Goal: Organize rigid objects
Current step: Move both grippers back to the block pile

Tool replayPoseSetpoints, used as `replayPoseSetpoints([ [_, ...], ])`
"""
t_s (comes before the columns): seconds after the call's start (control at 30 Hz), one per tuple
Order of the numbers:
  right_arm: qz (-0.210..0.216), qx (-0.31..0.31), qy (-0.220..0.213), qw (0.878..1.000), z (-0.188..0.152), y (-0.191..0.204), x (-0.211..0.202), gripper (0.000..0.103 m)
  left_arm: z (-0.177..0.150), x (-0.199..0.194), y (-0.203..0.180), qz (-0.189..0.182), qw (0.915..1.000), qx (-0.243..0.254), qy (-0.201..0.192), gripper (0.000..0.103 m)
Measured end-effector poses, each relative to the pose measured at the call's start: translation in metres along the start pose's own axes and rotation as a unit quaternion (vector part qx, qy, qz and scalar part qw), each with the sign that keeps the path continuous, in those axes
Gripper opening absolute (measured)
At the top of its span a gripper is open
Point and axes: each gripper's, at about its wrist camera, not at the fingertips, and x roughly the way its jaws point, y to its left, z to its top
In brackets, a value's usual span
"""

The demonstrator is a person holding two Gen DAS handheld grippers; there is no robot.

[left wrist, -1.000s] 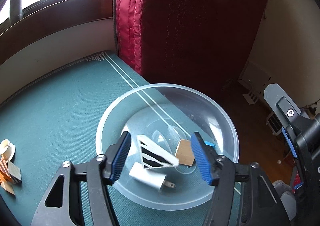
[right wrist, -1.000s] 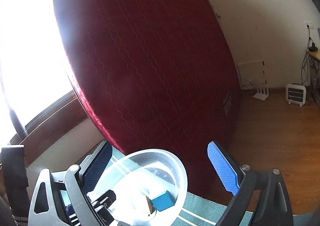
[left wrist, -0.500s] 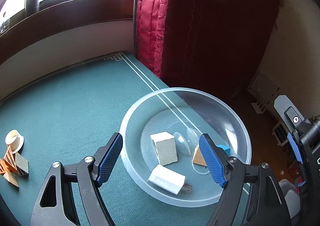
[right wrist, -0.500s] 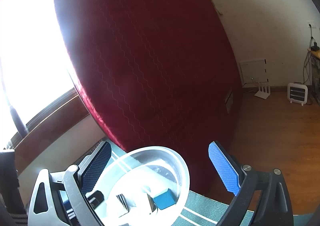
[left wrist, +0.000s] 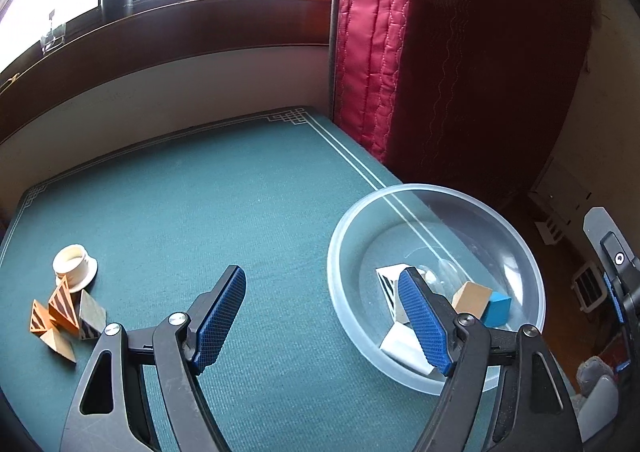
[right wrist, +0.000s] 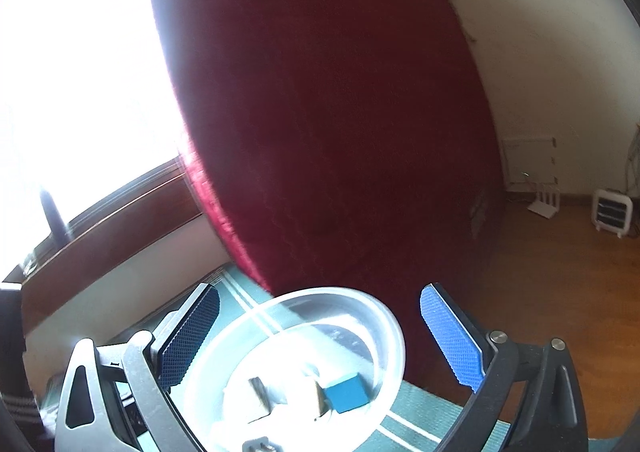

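Holding my left claw [left wrist: 322,318] above the green tabletop [left wrist: 200,204], jaws apart, nothing between the pads. Its right finger overlaps the near-left part of the clear bowl [left wrist: 520,252] in view; contact cannot be judged.

Bowl contents: striped white block [left wrist: 386,284] at left, tan block [left wrist: 472,294] touching a blue cube [left wrist: 498,308] right of it, white charger [left wrist: 402,346] nearest the bowl's near rim.

Well left of the bowl, on the tabletop: cream ring [left wrist: 75,260], with a cluster of striped wedges [left wrist: 60,314] just in front of it.

Right claw [right wrist: 320,336] sits behind the bowl [right wrist: 384,316], jaws opening, very wide, nothing gripped; the bowl shows between the fingers, untouched. Blue cube [right wrist: 346,392] visible inside. Red mattress [right wrist: 328,112] stands beyond the bowl.
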Motion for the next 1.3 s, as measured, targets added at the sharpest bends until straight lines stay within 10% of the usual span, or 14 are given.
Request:
replayPoseSetpoints([
  [0.77,0.1,-0.093,0.074,0.988,-0.023,0.03,0.005,0.103,-0.025,-0.027,0.088,0.075,0.9944,-0.074,0.0,0.08],
  [1.3,0.163,-0.131,0.104,0.972,-0.033,0.053,0.008,0.103,-0.052,-0.046,0.18,0.155,0.9755,-0.156,-0.005,0.08],
])
